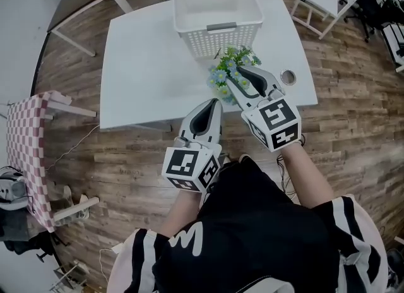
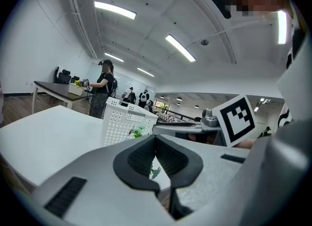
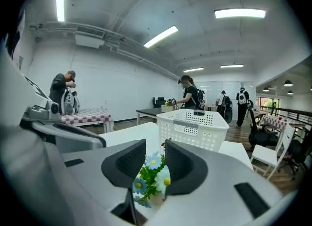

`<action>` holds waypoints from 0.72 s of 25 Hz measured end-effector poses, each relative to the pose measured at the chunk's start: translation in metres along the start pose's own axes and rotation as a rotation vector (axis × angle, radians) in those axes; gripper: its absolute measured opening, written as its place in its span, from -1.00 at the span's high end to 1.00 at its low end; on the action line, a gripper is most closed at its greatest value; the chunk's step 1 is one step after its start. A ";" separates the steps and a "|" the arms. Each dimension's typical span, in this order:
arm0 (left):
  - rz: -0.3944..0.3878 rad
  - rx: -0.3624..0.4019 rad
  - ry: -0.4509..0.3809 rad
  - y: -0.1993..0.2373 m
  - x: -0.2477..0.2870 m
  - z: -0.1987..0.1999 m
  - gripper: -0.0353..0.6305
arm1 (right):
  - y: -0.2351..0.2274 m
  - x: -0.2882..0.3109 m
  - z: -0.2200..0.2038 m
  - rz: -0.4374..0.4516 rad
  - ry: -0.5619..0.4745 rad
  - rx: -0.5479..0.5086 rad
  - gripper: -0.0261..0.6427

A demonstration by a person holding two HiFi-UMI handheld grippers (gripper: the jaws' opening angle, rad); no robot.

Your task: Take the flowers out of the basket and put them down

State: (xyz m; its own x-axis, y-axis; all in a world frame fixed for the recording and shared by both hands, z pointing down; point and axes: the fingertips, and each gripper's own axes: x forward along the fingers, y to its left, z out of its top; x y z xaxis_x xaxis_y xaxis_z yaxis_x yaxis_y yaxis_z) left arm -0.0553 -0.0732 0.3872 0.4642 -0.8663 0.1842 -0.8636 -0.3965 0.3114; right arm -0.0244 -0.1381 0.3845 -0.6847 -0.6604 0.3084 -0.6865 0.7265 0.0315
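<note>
Sitting on the counter [image 1: 145,64] between the right gripper's [image 3: 155,149] released fingers, the likely light, crushable flowers [image 1: 222,74] are begging a stem-level hold — left gripper's [image 2: 156,140] fingers clenched, empty.

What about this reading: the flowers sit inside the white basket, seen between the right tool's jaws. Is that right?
Not quite. The flowers are outside the white basket, over the table just in front of it, as the head view shows. The rest holds: they do show between the right tool's jaws.
</note>
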 end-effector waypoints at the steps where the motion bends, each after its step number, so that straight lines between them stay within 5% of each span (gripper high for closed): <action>1: -0.005 0.003 0.000 -0.001 0.000 0.001 0.88 | 0.004 -0.003 0.000 0.010 -0.002 0.009 0.55; 5: -0.020 0.010 0.000 -0.004 -0.001 0.004 0.88 | 0.010 -0.015 0.005 -0.004 -0.034 0.031 0.77; 18: -0.063 0.064 0.003 -0.008 -0.013 0.002 0.88 | 0.037 -0.033 0.001 0.016 -0.083 0.123 0.87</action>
State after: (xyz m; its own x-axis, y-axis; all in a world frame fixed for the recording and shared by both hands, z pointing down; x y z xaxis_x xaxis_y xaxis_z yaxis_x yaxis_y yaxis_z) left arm -0.0547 -0.0597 0.3807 0.5183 -0.8384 0.1686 -0.8435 -0.4686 0.2625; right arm -0.0275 -0.0896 0.3751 -0.7104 -0.6660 0.2276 -0.6965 0.7117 -0.0914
